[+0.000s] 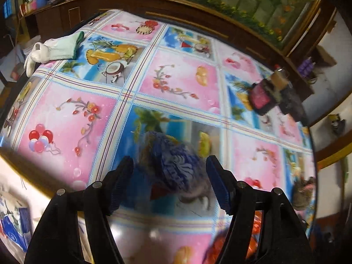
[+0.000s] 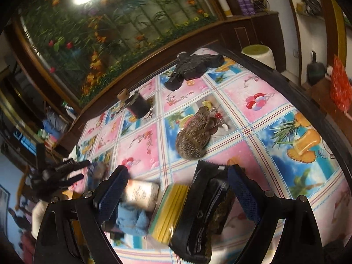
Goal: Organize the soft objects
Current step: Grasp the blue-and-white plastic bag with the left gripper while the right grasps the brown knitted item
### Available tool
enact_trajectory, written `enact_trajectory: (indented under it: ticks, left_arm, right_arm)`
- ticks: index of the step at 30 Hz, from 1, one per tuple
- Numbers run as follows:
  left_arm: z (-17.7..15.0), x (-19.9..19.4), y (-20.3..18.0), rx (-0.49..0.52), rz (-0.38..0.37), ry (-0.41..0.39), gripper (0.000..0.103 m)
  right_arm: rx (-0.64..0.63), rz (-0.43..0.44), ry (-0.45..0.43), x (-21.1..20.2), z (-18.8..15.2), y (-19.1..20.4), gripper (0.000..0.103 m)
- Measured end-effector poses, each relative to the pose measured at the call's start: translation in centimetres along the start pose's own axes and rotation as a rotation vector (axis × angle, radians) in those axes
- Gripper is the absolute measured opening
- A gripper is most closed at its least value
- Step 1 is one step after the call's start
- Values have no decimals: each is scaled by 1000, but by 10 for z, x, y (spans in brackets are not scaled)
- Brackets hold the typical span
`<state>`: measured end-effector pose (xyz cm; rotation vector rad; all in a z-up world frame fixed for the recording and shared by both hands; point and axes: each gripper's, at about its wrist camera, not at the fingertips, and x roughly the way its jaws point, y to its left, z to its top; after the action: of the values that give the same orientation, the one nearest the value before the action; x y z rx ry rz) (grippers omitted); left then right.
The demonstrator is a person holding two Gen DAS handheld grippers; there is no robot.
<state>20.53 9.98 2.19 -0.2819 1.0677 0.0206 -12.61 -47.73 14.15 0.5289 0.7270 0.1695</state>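
On the near edge of the table, covered in a glossy pink-and-blue fruit-print tablecloth (image 2: 259, 114), a row of soft things lies side by side, seemingly gathered there as the sorted pile: a crumpled light-blue cloth (image 2: 132, 221), a stack of yellow-and-green sponge cloths (image 2: 170, 212) and a black pouch with a zigzag edge (image 2: 205, 204). The right gripper (image 2: 178, 191) hangs over this row, fingers spread wide and clamped on nothing.

Beside them, the left gripper (image 1: 169, 183) points steeply down at a blurred blue-and-grey patterned fabric bundle (image 1: 173, 165). Its fingers stand apart either side of the bundle without pressing it; probably it is about to grasp it.

Mid-table lies a brown speckled knitted item (image 2: 194, 135). Farther off stands a dark cylindrical container (image 2: 137, 105). A white-and-green work glove (image 1: 55, 49) droops over the far left corner and a black glove (image 2: 191, 67) lies by the far edge, both not yet collected.
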Motion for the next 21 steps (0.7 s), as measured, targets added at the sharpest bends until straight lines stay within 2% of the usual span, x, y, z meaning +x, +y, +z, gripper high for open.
enact_trajectory:
  ticks: [3, 5, 6, 7, 8, 9, 13, 15, 21]
  left_arm:
    - [-1, 15, -11, 55, 37, 11, 71]
    - [-3, 17, -19, 100, 25, 19, 71]
    - [-4, 17, -22, 133, 21, 27, 68]
    - [-6, 16, -24, 158, 0, 23, 60]
    - [-7, 13, -27, 175, -37, 20, 35]
    - [-8, 11, -29, 189, -59, 24, 28]
    - [-12, 4, -32, 202, -106, 33, 25]
    - [-14, -4, -29, 182, -156, 27, 25]
    - [-28, -50, -18, 154, -278, -18, 24]
  right_arm:
    - [42, -8, 15, 13, 12, -8, 93]
    - [64, -12, 29, 22, 16, -12, 93]
    - [71, -14, 32, 26, 18, -13, 93]
    - [73, -20, 35, 29, 19, -14, 93]
    - [73, -27, 36, 31, 20, -14, 93]
    - [76, -36, 37, 33, 20, -13, 93]
    - [68, -52, 63, 41, 28, -4, 93]
    - [42, -69, 79, 46, 33, 5, 93]
    - [-43, -209, 143, 82, 47, 30, 92]
